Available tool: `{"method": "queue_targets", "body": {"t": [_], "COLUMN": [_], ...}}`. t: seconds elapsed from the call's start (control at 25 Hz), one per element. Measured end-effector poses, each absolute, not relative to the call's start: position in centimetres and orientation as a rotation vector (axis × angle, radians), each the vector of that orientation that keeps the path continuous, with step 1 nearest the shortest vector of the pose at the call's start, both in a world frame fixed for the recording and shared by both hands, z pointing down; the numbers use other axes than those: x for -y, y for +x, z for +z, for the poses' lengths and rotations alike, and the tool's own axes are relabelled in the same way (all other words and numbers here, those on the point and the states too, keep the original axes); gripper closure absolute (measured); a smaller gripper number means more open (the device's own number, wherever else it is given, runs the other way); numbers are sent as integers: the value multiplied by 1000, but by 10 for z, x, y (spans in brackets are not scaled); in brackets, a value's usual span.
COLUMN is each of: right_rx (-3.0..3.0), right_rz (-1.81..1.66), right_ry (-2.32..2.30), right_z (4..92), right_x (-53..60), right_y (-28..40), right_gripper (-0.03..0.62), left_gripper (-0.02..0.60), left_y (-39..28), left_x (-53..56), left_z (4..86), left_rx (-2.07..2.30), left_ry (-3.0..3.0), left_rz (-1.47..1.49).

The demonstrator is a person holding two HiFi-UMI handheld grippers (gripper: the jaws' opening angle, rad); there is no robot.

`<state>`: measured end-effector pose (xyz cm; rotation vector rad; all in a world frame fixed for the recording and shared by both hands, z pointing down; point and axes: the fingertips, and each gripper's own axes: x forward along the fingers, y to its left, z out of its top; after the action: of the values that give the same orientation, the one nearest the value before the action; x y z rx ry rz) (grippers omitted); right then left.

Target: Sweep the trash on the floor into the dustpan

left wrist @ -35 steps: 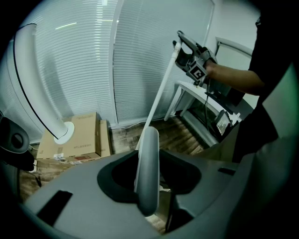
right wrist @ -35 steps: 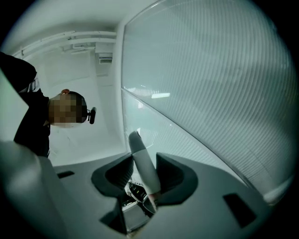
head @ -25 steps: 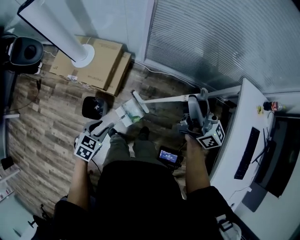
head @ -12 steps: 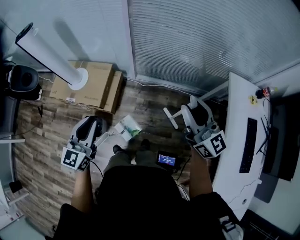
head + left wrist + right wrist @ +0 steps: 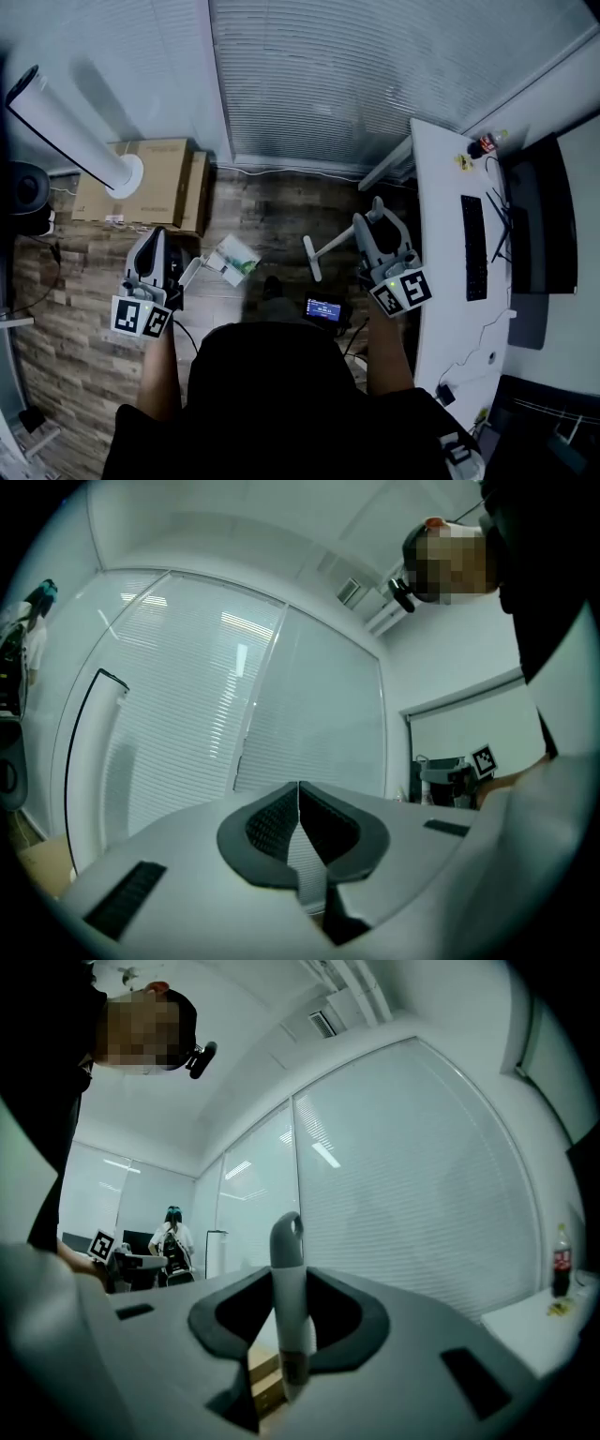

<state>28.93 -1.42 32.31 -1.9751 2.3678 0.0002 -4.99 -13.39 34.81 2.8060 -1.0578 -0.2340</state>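
**Dustpan (image 5: pixel 232 258) set down, sweeping apparently done**

The left gripper (image 5: pixel 151 242) had let go of the dustpan's handle and risen, jaws pressed together on nothing. The dustpan sat on the floor (image 5: pixel 281 206) with green trash (image 5: pixel 246 267) inside. Its own view alone showed the right gripper (image 5: pixel 289 1321) pinching the broom handle (image 5: pixel 286 1241); only the head view showed the dustpan.

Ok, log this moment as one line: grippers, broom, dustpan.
left gripper: shut, empty | right gripper: shut on broom handle | dustpan: on floor, green trash inside
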Motion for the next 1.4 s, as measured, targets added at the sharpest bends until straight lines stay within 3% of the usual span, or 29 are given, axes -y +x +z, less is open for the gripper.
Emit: {"method": "queue_targets", "body": {"t": [0.36,0.84,1.4], "right_rx": [-2331,-2354,-2408], "right_rz": [-142,-89,-32], "right_ry": [-1954,-1931,-1895], "right_z": [351,350,352], "right_x": [-51,-107,-172], "right_y": [212,120,152], "right_gripper": [487,491,491], "left_gripper": [586,587,586], "left_y": [-104,-172,-111], "left_x": [66,-8,-76], "left_z": [364,367,355], "left_rx": [950,1098,1072], "left_ry": [2864,2801,2835], "left_rz": [-110,-262,-176]}}
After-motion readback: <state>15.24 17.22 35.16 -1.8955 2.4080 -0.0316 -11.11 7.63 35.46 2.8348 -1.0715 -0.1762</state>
